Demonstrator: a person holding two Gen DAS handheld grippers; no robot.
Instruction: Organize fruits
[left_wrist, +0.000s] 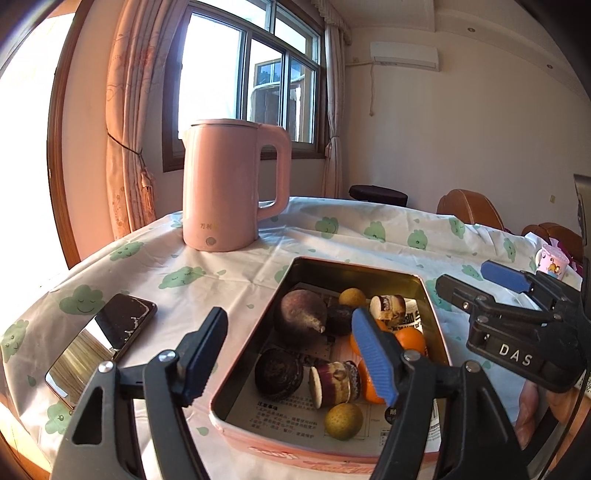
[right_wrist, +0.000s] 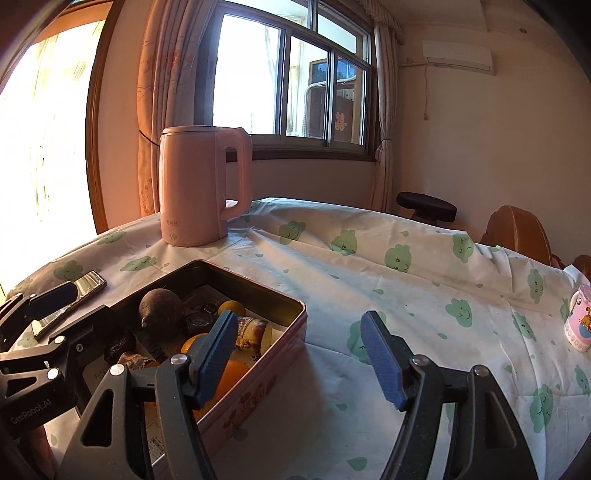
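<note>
A pink metal tin (left_wrist: 258, 317) (right_wrist: 291, 325) stands open on the table and holds mixed fruit: a large brown fruit (left_wrist: 301, 315) (right_wrist: 160, 306), oranges (left_wrist: 408, 339) (right_wrist: 231, 373), small yellow-green fruits (left_wrist: 343, 421), dark round fruits (left_wrist: 277, 373) and cut purple pieces (left_wrist: 334, 384). My left gripper (left_wrist: 291, 354) is open and empty, straddling the tin's left wall from above. My right gripper (right_wrist: 303, 354) is open and empty, over the tin's right wall and the cloth. It also shows in the left wrist view (left_wrist: 476, 284).
A pink kettle (left_wrist: 225, 184) (right_wrist: 201, 184) stands behind the tin. A phone (left_wrist: 103, 343) (right_wrist: 70, 295) lies left of the tin. A small pink cup (left_wrist: 552, 264) (right_wrist: 581, 321) stands at the right. Chairs (right_wrist: 517, 232) stand beyond the table's far edge.
</note>
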